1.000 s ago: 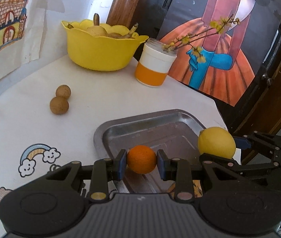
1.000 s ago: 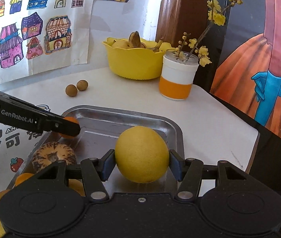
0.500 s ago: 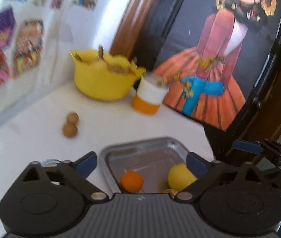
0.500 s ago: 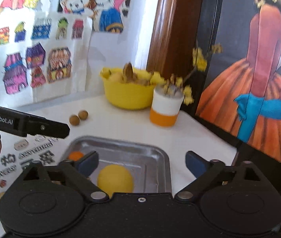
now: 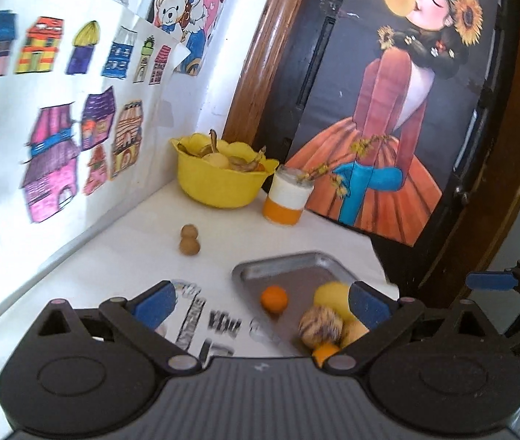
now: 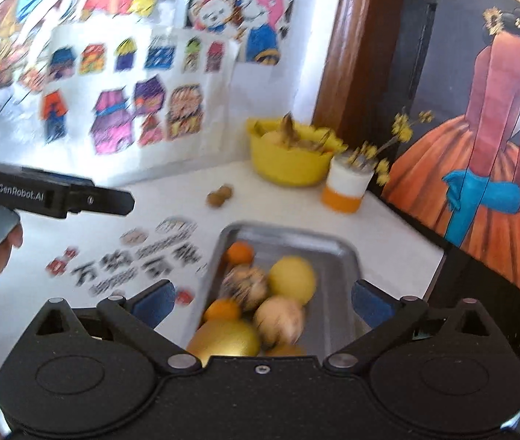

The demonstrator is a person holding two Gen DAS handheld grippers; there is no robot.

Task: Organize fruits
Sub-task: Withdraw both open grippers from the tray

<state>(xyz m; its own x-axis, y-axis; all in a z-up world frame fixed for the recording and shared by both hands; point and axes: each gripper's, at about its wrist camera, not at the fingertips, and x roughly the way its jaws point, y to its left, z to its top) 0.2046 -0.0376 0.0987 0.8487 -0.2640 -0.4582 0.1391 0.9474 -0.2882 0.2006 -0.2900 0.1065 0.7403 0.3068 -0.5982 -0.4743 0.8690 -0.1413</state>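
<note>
**A:** Both of your tools are empty. The left gripper (image 5: 261,302) has its fingers spread wide, and so does the right gripper (image 6: 262,299); both hover above the surface (image 5: 131,242) with nothing between the pads. What is left, do you think?

**B:** Most of the fruit sits in the metal tray (image 6: 336,245): the small orange (image 5: 273,297) at the far left of it, the lemon (image 6: 292,279) towards the middle, other fruit crowded nearer you. Two small brown fruits (image 5: 189,240) lie on the surface, well apart from the tray, touching each other, between it and the yellow bowl (image 5: 219,187). I judge those are your next job.

**A:** How should you take them?

**B:** Go for one at a time. Come down from above with the fingers astride the nearer one, and close gently; it is round and will likely roll if nudged.

**A:** Does anything have a direction to mind?

**B:** Barely. The lemon's long axis seems to run roughly away from you, though blur makes that uncertain. The brown pair lines up pointing towards the bowl.
</note>
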